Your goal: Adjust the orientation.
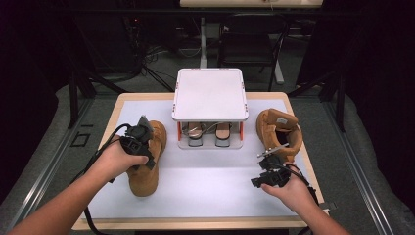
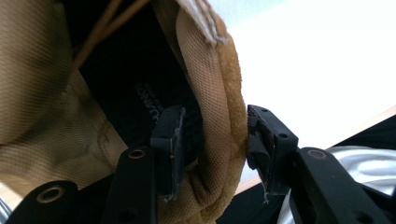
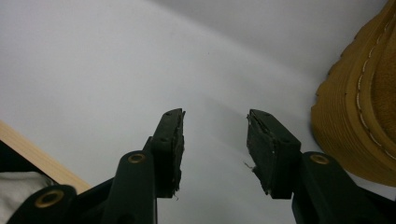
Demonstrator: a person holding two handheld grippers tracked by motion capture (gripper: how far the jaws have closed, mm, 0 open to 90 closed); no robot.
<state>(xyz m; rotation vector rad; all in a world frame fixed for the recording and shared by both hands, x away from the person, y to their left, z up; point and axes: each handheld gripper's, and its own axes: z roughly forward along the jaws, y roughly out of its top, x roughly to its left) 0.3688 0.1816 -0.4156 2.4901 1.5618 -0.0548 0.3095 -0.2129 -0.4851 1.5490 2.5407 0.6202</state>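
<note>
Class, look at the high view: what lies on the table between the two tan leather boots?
Between the left tan leather boot and the right tan leather boot stands a white-topped two-tier shoe rack.

left boot [image 1: 147, 161] part-hidden by hand, rack items [image 1: 209, 133] indistinct

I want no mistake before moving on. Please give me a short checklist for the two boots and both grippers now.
1. Left gripper astride the left boot collar, pads not pressing: ok.
2. Right gripper open, nothing between jaws: ok.
3. Right boot resting on the table, apart from the right gripper: ok.
4. Left boot upright on its sole: cannot tell.
5. Rack between the boots, untouched: ok.
</note>
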